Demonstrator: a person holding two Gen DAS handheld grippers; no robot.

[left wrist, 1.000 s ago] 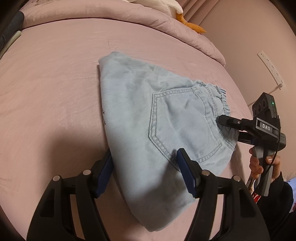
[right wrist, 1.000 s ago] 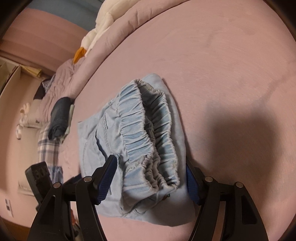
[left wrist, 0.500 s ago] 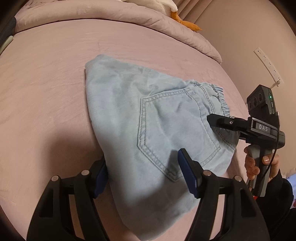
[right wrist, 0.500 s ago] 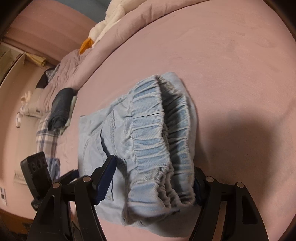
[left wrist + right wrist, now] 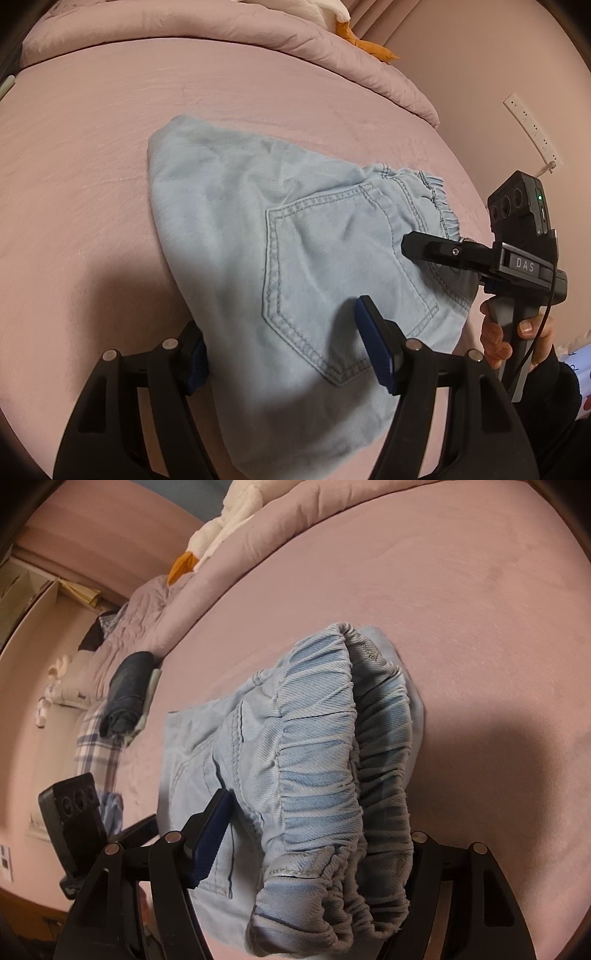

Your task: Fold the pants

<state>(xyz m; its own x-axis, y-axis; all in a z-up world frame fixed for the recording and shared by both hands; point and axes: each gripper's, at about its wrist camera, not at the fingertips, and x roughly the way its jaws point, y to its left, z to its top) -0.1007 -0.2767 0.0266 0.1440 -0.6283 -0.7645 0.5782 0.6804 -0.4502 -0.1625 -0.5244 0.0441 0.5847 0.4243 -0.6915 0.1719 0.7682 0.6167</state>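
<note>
The light blue denim pants [image 5: 280, 258] lie folded in a compact stack on the pink bed sheet [image 5: 92, 166], back pocket up. The elastic waistband [image 5: 332, 775] faces the right wrist view. My left gripper [image 5: 284, 350] is open, its fingers straddling the near folded edge of the pants, one finger partly under the cloth. My right gripper [image 5: 314, 834] is open around the waistband end; its right finger is hidden behind the cloth. It also shows in the left wrist view [image 5: 480, 258], its finger lying on the pants by the pocket.
A rumpled pink duvet [image 5: 221, 26] with a white and orange plush toy [image 5: 351, 33] lies at the head of the bed. A rolled dark garment [image 5: 127, 690] and a plaid cloth [image 5: 94, 746] lie at the bed's far side. A wall [image 5: 480, 74] with a power strip stands close.
Both grippers have moved in closer over the pants. The waistband fills more of the right wrist view, and the left finger has slipped under the near edge.
</note>
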